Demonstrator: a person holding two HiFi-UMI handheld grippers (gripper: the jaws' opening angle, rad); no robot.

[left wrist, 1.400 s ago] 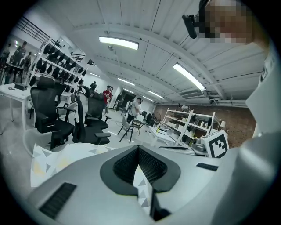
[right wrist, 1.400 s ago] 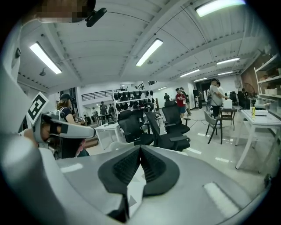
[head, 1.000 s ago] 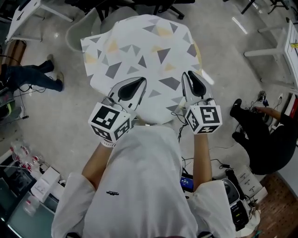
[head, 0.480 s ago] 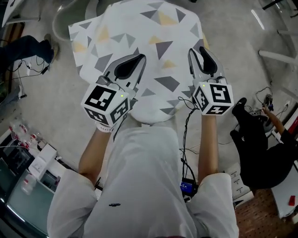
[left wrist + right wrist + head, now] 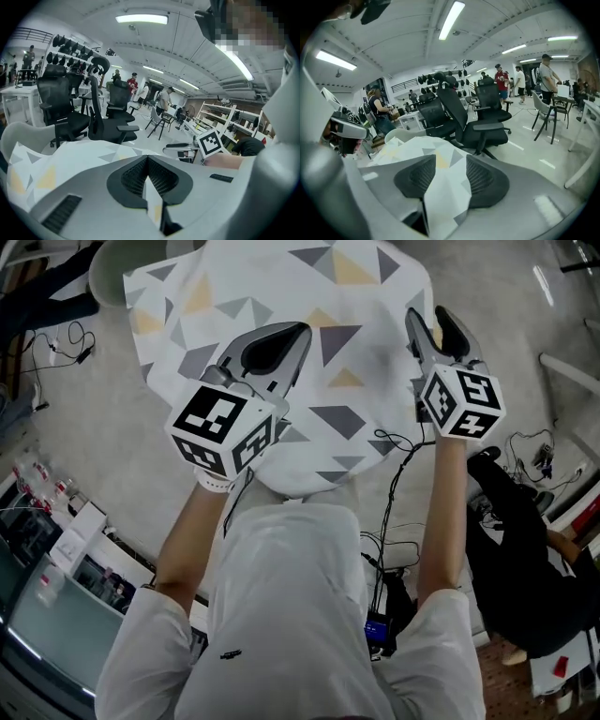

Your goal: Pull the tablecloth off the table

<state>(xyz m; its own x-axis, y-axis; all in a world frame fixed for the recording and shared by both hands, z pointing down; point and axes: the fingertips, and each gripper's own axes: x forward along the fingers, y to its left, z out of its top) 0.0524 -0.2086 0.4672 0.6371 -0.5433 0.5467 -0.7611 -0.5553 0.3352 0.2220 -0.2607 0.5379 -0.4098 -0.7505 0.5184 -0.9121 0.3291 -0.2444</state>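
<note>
Tablecloth of white fabric printed with grey and pale yellow triangles (image 5: 281, 296) lies spread over the bench, hiding it wholly, its edges hanging in soft folds towards the glossy grey floor (image 5: 103, 446). Black mesh-backed office chairs (image 5: 483, 117) stand just beyond the far side. A pale moulded shell chair (image 5: 112, 268) sits by the far left corner, and a thin black cable (image 5: 392, 442) loops across the near right hem. A person in dark clothes (image 5: 525, 559) is low on the floor at the right. The left tool (image 5: 302, 331), grey plastic with ribbed black pads, hovers over the cloth, clenched with nothing pinched. The right tool (image 5: 427, 315), at the cloth's right edge, has just been spreading its jaws; cloth shows in the gap, unpressed.
</note>
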